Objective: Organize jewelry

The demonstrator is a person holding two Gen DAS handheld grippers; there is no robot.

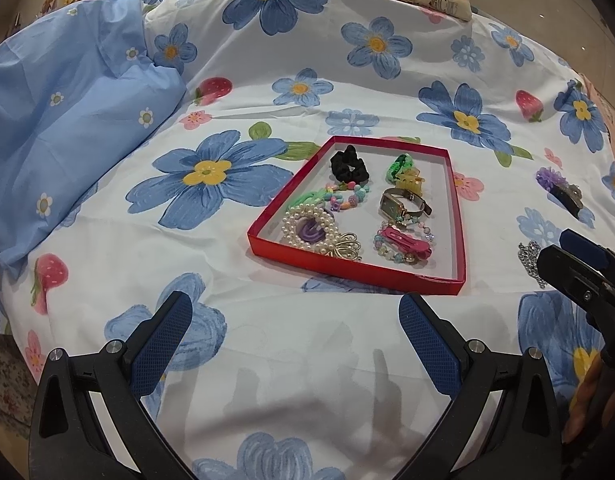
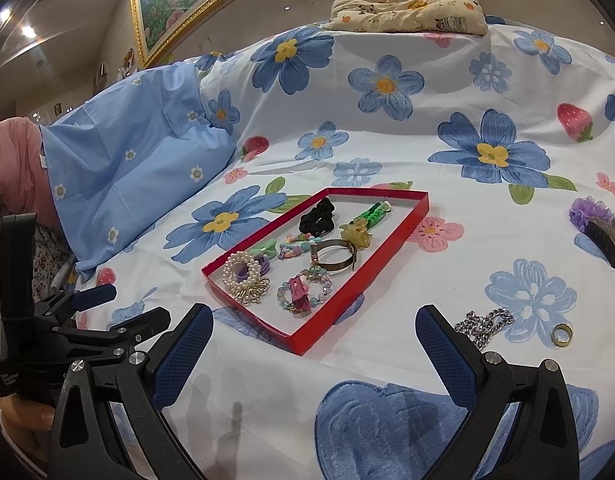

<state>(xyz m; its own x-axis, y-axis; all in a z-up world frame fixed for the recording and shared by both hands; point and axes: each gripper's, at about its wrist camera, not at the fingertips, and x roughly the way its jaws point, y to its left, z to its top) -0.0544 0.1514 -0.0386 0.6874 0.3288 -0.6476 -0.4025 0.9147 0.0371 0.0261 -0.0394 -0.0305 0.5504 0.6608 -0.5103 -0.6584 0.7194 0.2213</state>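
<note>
Both claws spread wide over the flowered bedsheet (image 1: 291,360), nothing between the pads. Left gripper (image 1: 295,336) just short of the near edge of the red tray (image 1: 275,216), toward 12 o'clock in the left wrist view. Right gripper (image 2: 313,350) near the tray's near corner, tray up at 11 to 12 o'clock in the right wrist view.

Inside the tray: black scrunchie (image 1: 349,165) at the far end, green hair tie (image 1: 399,165) and yellow claw clip (image 1: 409,182) beside it, wristwatch (image 1: 403,205) in the middle, pearl bracelet (image 1: 307,228) and gold butterfly clip (image 1: 345,249) at the near left, pink clip (image 1: 405,242) lying on a beaded bracelet at the near right.

Outside the tray, on the sheet: silver chain (image 2: 483,325) just beside the right gripper's right finger at 2 o'clock, gold ring (image 2: 561,335) past it at 3 o'clock, purple flower comb (image 2: 599,228) farther off at 2 o'clock.
</note>
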